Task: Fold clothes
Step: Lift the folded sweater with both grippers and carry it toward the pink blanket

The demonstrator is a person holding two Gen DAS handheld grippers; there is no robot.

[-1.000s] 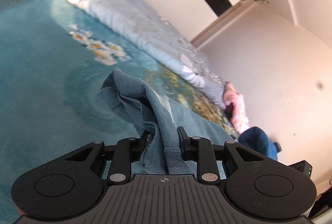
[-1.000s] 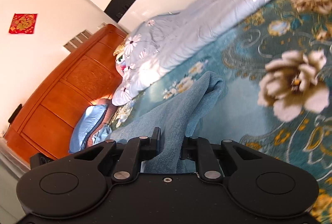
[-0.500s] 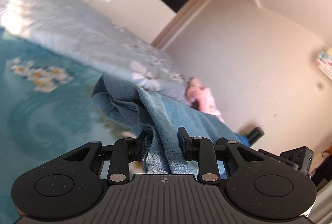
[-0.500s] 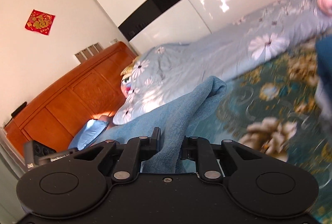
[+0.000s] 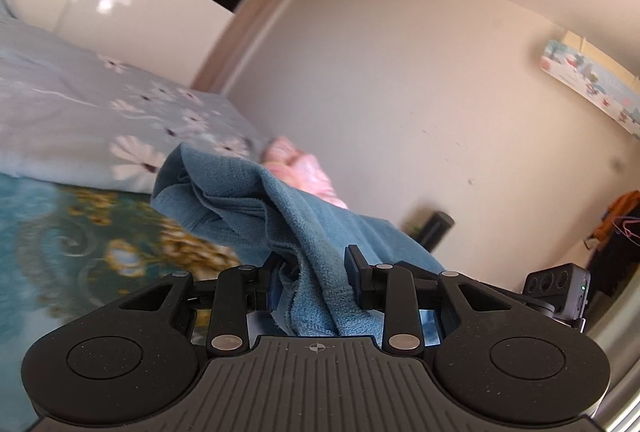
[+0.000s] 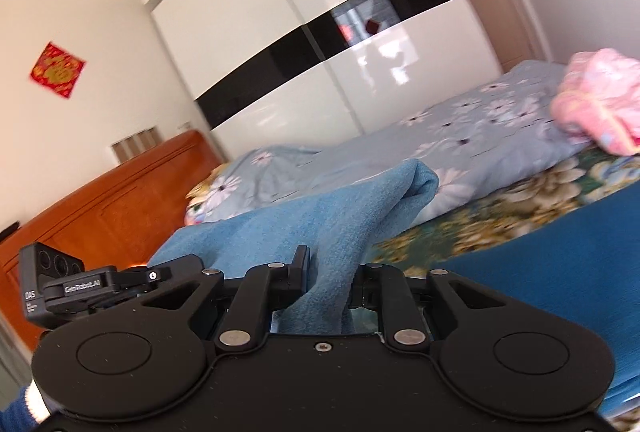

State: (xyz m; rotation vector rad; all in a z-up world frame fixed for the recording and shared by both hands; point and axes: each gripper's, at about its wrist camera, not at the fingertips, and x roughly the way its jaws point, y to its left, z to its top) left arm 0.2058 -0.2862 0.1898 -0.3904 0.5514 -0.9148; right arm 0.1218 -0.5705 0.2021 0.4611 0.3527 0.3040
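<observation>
A blue fleece garment (image 5: 256, 207) is held up off the bed between both grippers. My left gripper (image 5: 314, 264) is shut on one bunched edge of it, the cloth draping forward and to the left. My right gripper (image 6: 330, 264) is shut on another edge of the same garment (image 6: 320, 216), which stretches away to the left toward the left gripper's camera block (image 6: 52, 284). The fingertips are hidden by cloth in both views.
The bed below has a teal floral cover (image 5: 60, 232) and a pale grey-blue flowered quilt (image 6: 480, 127) along its far side. A pink garment (image 6: 600, 103) lies at the bed's end by the wall. A dark blue cloth (image 6: 560, 272) spreads at the right. A wooden headboard (image 6: 100, 203) and white wardrobe (image 6: 320, 43) stand behind.
Both grippers have risen and tilted up with the garment, lifting it off the bed; the views now show more wall and wardrobe and less bed cover.
</observation>
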